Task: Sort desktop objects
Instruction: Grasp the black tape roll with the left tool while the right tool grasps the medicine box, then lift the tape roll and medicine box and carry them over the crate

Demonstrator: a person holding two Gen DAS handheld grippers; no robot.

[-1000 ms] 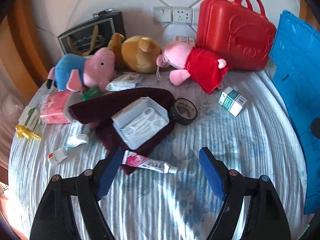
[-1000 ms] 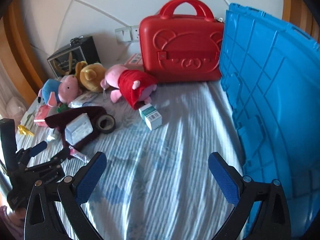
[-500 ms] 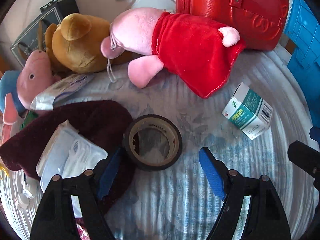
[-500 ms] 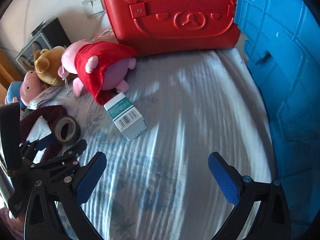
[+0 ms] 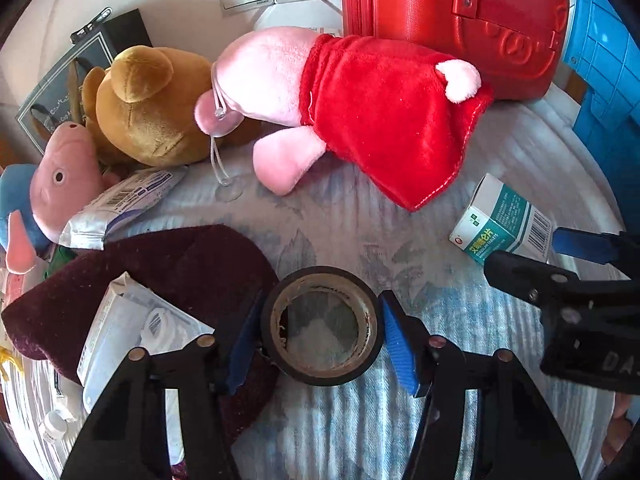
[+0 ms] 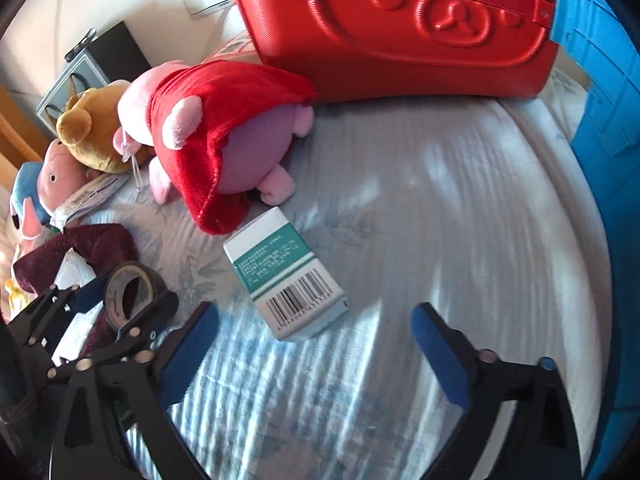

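Note:
A black tape roll (image 5: pixel 320 326) lies flat on the striped bedcover, against a maroon cloth (image 5: pixel 180 268). My left gripper (image 5: pixel 320 344) straddles the roll and its jaws are closing, the blue pads touching its left and right rims. The right wrist view shows the same grip on the tape roll (image 6: pixel 128 292). A white and teal medicine box (image 6: pixel 284 276) lies on its side just ahead of my right gripper (image 6: pixel 314 344). That gripper's jaws are closing too, with the box's near end between the pads but untouched. The same box (image 5: pixel 500 220) shows at the right of the left wrist view.
A red hard case (image 6: pixel 400 20) stands at the back, a blue crate (image 6: pixel 600 80) at the right. A pink pig plush in a red dress (image 5: pixel 360 100), a brown bear (image 5: pixel 148 108) and a pig in blue (image 5: pixel 60 184) lie behind. A clear plastic pack (image 5: pixel 132 332) rests on the cloth.
Both grippers have come down and forward. The left one has settled around the tape roll and its jaws have narrowed onto it. The right one has neared the medicine box, jaws narrower.

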